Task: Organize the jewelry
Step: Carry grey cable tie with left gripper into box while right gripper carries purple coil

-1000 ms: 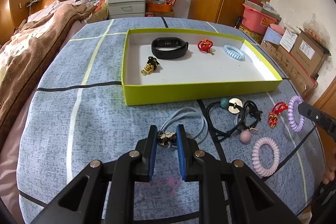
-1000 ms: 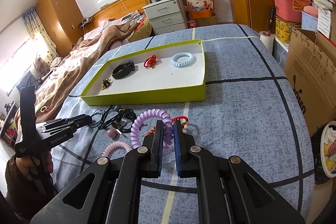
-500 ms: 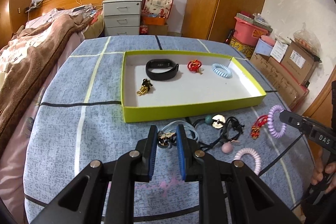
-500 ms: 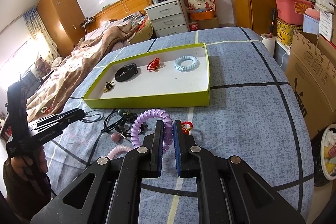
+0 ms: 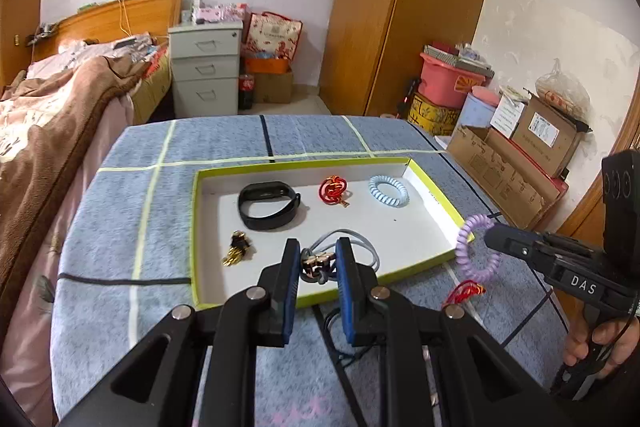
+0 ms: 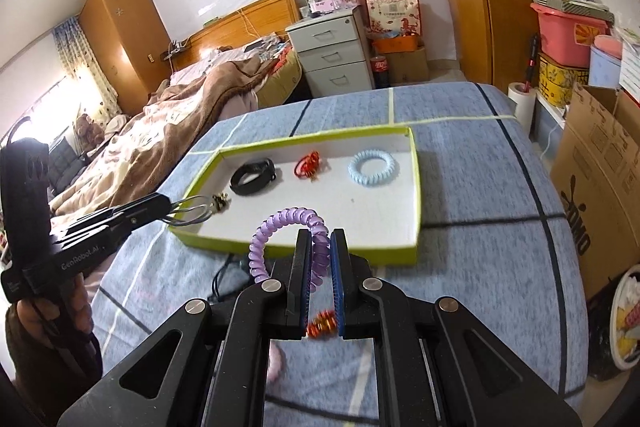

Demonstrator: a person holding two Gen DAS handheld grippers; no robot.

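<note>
A shallow yellow-green tray (image 5: pixel 438 205) (image 6: pixel 416 187) lies on the blue bedspread. In it are a black band (image 5: pixel 268 205), a red knot charm (image 5: pixel 334 189), a light blue coil tie (image 5: pixel 388 191) and a gold trinket (image 5: pixel 237 254). My left gripper (image 5: pixel 318 261) is shut on a grey cord bracelet with a metal charm (image 5: pixel 352 241), held above the tray's near side; it also shows in the right wrist view (image 6: pixel 192 213). My right gripper (image 6: pixel 320 247) is shut on a purple coil hair tie (image 6: pixel 280 227), held in the air near the tray's right corner (image 5: pixel 472 247).
A red and gold charm (image 5: pixel 464 291) and dark cords (image 5: pixel 336 323) lie on the bedspread in front of the tray. A bed with a brown blanket (image 5: pixel 48 115) stands left. Cardboard boxes (image 5: pixel 512 171) and a wardrobe (image 5: pixel 404 7) are to the right.
Both grippers have risen and moved forward with their loads. The grey bracelet now hangs over the tray and the purple tie is at its right corner.
</note>
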